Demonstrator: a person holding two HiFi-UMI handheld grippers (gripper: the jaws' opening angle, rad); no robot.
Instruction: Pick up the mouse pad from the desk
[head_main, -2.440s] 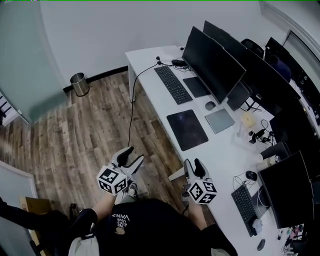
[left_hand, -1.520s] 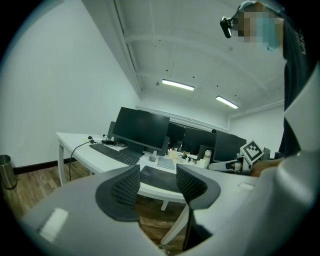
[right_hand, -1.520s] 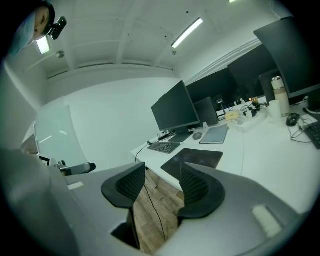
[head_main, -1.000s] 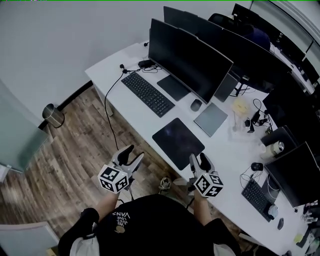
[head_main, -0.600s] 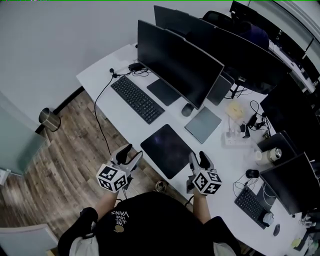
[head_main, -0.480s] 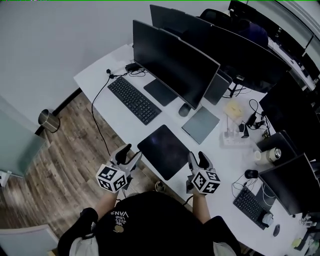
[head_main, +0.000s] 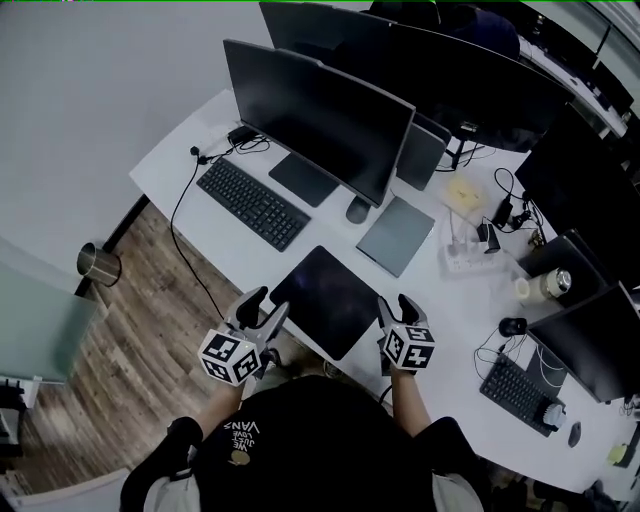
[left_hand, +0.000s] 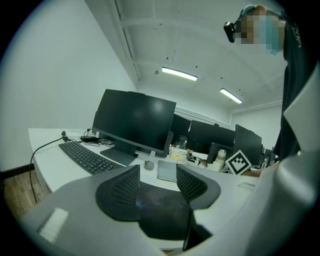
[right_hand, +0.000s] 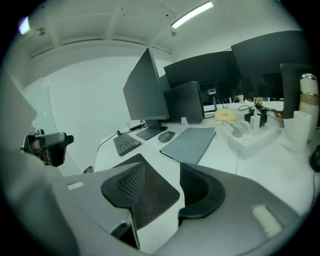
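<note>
White tabletop (head_main: 440, 300) carries the dark mouse pad (head_main: 325, 300) flat at its near edge, with left gripper (head_main: 268, 303) and right gripper (head_main: 396, 303) flanking it, fingers (left_hand: 122, 192) apart and empty, probably lining up an edge pinch.

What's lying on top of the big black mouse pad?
Nothing. The mouse pad shows a bare dark top in the head view. The left gripper and right gripper, both open, are by its near corners. The desk beneath it is covered.
</note>
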